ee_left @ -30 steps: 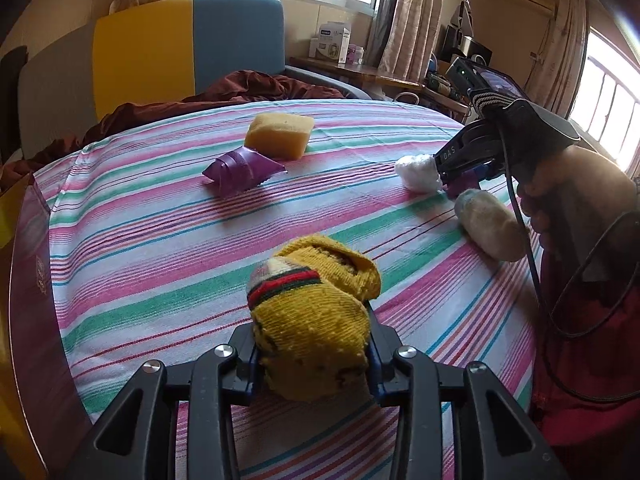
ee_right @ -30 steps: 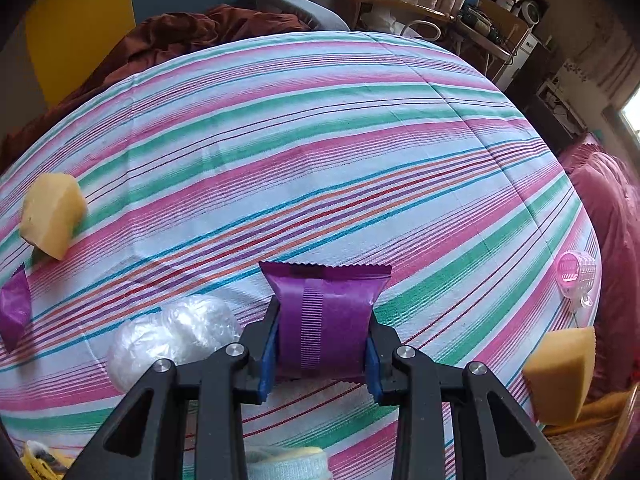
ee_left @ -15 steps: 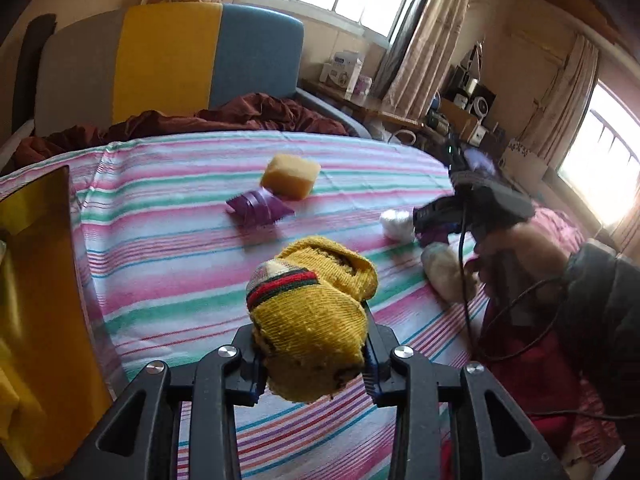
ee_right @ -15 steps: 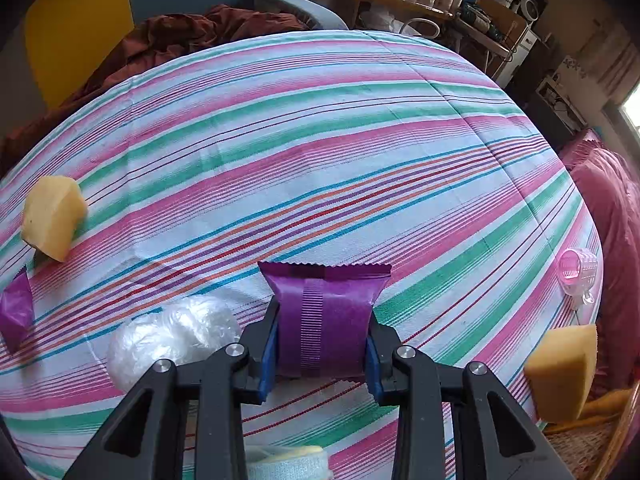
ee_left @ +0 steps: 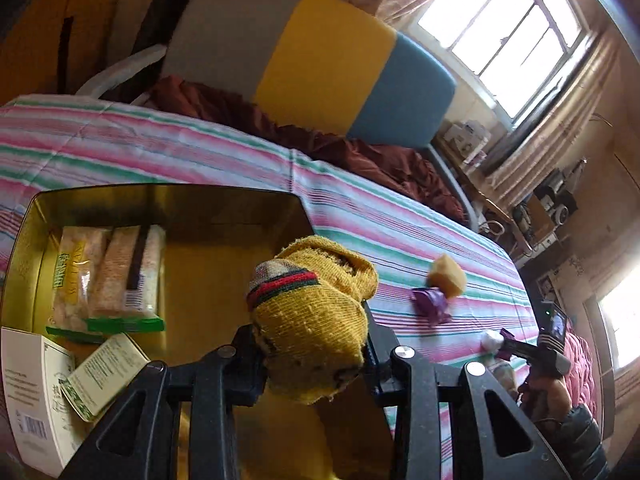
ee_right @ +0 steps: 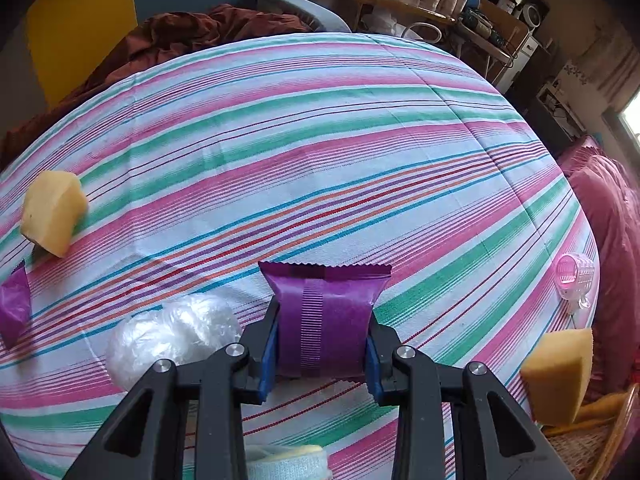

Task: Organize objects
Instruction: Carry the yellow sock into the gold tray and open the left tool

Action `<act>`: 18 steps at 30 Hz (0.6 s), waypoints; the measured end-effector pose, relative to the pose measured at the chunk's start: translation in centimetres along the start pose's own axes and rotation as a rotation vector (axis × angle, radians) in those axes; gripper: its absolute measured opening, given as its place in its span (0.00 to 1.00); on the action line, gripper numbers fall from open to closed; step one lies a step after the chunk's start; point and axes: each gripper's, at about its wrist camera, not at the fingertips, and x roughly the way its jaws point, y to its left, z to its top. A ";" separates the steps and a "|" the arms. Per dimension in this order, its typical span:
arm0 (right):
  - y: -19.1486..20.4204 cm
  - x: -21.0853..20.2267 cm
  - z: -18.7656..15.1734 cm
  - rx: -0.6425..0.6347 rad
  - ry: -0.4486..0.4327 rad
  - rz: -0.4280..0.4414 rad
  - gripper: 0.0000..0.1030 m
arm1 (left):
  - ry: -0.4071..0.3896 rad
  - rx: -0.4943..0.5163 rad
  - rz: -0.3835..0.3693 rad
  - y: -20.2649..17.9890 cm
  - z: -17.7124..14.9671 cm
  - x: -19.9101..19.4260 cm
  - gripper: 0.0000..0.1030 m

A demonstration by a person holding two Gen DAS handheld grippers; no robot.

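In the left wrist view, a rolled yellow sock [ee_left: 310, 316] is clamped between the pads of the left gripper [ee_left: 314, 354] and is held in the air over a gold tin [ee_left: 224, 216]. The tin stands on the striped cloth [ee_left: 400, 224]. Two snack packs [ee_left: 108, 272] lie side by side against the tin's far left wall, and a small green-and-white box [ee_left: 106, 376] and a larger white box [ee_left: 28, 396] are seen at its near left. Farther along the cloth a purple packet [ee_left: 430, 304] lies touching a yellow sponge [ee_left: 446, 278]. At the right edge the right gripper [ee_left: 505, 342] is seen in a hand [ee_left: 548, 396], low over the cloth, beside a white plastic ball [ee_left: 492, 340].

In the right wrist view, the right gripper [ee_right: 320, 352] is closed on a second purple packet [ee_right: 324, 320], gripped by its sides just above the cloth [ee_right: 320, 140]. The plastic ball [ee_right: 172, 332] lies just left of the fingers. A sponge [ee_right: 52, 212] and the other packet [ee_right: 14, 308] are seen at the far left. A pink roller [ee_right: 574, 280] and another sponge [ee_right: 560, 372] lie at the right edge, well apart from the gripper. A pale sock [ee_right: 284, 462] is partly hidden under the gripper.
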 end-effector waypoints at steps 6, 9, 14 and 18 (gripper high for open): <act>-0.2 0.1 0.1 0.002 0.001 0.004 0.34 | 0.072 -0.031 0.152 4.4 2.8 4.4 0.36; -0.1 0.1 0.0 -0.002 0.001 0.001 0.34 | 0.086 -0.050 0.202 6.2 3.9 6.4 0.36; 0.0 0.1 0.1 -0.006 0.001 0.000 0.35 | 0.109 -0.072 0.227 7.4 5.2 8.7 0.41; 0.0 0.1 0.1 -0.008 0.000 0.001 0.35 | 0.112 -0.043 0.251 7.1 5.7 9.3 0.45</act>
